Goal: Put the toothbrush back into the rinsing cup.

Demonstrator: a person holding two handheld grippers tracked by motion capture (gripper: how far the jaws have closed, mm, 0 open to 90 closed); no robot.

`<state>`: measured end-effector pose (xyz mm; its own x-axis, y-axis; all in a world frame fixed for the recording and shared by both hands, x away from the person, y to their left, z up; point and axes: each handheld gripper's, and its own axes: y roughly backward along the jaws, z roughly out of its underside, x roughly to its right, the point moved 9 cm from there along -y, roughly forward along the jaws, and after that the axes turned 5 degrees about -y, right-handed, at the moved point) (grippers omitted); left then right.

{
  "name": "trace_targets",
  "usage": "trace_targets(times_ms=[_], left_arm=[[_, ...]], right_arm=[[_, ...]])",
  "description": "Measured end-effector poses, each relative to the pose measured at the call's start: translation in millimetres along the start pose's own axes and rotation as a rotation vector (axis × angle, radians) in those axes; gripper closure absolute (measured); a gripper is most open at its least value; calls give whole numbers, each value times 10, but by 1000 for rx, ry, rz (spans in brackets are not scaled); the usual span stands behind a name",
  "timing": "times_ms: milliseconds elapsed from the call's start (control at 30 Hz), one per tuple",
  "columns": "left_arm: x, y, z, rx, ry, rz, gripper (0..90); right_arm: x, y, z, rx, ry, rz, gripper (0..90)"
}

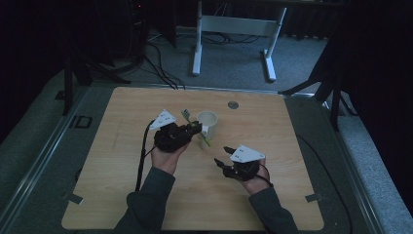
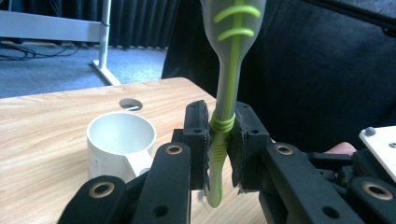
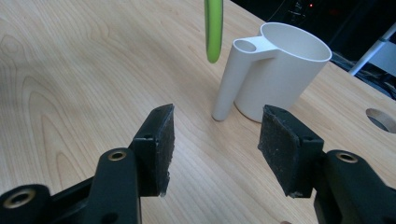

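Your left gripper clamps the toothbrush beside the cup; right gripper fingers gape empty; insertion likely remains.

White desk frame (floor cables)

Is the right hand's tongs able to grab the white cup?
Probably yes. The right tongs are open, facing the white plastic cup, with bare wooden table between; the green toothbrush hangs aside.

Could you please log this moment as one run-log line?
left gripper: shut on green-and-grey toothbrush | right gripper: open, empty | white cup with side tube: upright on wooden table
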<state>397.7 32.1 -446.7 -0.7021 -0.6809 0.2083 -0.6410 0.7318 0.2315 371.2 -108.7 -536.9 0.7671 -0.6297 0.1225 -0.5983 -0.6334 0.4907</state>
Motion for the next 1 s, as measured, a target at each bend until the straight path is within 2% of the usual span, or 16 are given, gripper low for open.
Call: trace_targets(times_ms=[567,1000], left_arm=[[-40,-14,-68,14,-52,-72,783],[-54,-62,-105,4,-98,-113,783]], right_arm=[[35,-7,105,-30,-8,11,429],[45,-20,159,-46,-8,9,425]])
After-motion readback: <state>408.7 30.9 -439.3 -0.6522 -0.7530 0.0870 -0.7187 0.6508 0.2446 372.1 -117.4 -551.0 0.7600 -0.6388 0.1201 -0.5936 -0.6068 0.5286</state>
